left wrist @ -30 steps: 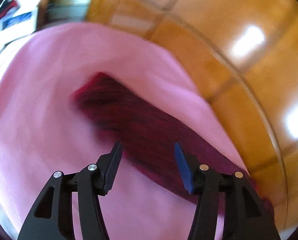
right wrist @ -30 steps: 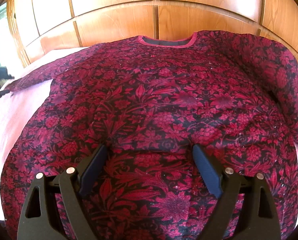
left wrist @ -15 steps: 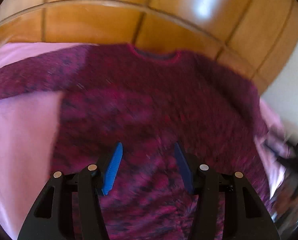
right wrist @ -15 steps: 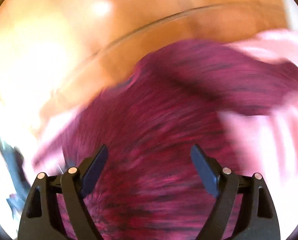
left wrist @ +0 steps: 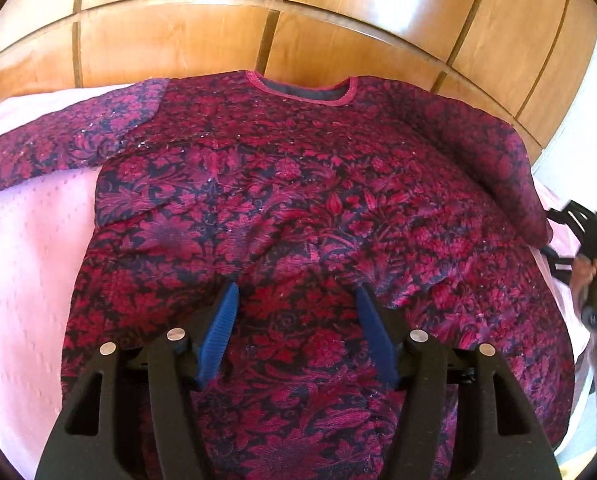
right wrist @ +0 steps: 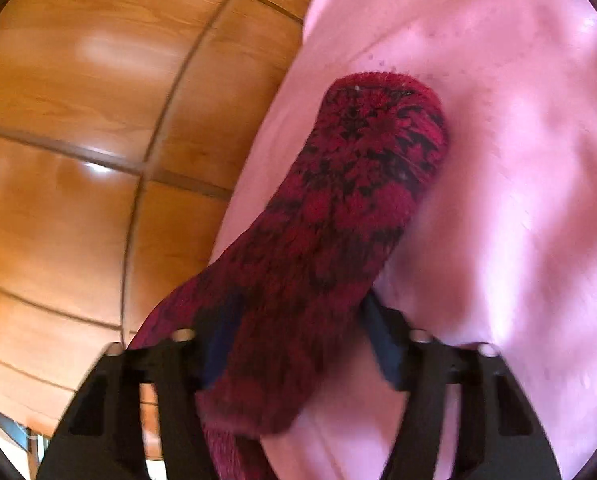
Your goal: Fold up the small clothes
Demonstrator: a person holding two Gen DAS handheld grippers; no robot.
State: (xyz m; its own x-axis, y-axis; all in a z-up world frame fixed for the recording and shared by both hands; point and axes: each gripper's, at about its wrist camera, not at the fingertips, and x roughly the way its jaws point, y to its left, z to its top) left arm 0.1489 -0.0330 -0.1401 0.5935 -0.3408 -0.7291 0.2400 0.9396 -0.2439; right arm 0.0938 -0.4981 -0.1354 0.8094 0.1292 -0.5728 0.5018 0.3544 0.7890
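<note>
Closing right tool (right wrist: 294, 340) around sleeve (right wrist: 338, 208) (no readable labels).

Far side: wooden panel wall (left wrist: 202, 40) blocks passage.
Left: bare pink sheet (left wrist: 26, 240), open room.

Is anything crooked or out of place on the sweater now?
Nothing is damaged. The sweater lies flat on the pink sheet, left sleeve straight out. Only the right sleeve bends down along its side, lying between the fingers of the right gripper.
</note>
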